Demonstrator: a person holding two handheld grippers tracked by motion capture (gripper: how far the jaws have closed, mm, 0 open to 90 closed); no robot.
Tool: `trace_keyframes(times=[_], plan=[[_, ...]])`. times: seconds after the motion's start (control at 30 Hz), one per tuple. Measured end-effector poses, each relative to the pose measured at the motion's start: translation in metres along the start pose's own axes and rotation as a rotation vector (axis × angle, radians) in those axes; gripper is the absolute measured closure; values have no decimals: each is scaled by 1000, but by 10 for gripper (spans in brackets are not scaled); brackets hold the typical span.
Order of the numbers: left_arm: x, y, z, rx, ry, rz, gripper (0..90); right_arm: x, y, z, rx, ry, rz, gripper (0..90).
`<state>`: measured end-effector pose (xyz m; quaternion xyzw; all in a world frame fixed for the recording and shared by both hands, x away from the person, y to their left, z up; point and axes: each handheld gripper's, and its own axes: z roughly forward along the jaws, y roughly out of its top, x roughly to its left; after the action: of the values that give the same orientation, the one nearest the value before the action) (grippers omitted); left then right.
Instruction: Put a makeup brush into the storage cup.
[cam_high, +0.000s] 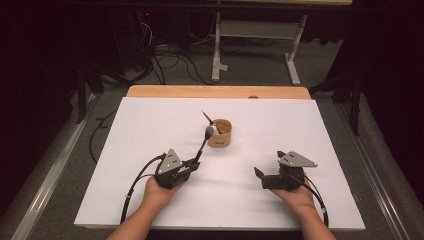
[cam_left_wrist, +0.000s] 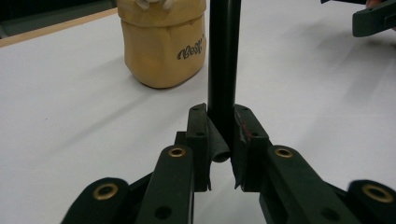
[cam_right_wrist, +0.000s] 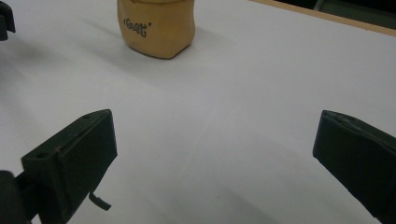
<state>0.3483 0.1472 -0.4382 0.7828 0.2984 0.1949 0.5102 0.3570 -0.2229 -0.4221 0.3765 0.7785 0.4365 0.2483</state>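
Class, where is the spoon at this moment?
In the high view, the spoon is left of centre, its handle clamped in the left claw, its bowl at the tan cup's rim.

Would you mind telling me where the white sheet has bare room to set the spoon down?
Bare patches: the broad strip right of the tan cup, out to the sheet edge; the left side beyond the left claw; and the near middle between both claws. It is crowded around the cup, where the spoon rises from the left claw.
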Motion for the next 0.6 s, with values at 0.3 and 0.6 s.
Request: trace_keyframes(times=[0.3, 0.6], plan=[[-2, 4, -2, -45, -19, -37, 785, 1, 0, -1, -27, 6, 13, 9], [-5, 6, 0, -80, -66, -78, 785, 2, 2, -1, -77, 35, 33, 9]])
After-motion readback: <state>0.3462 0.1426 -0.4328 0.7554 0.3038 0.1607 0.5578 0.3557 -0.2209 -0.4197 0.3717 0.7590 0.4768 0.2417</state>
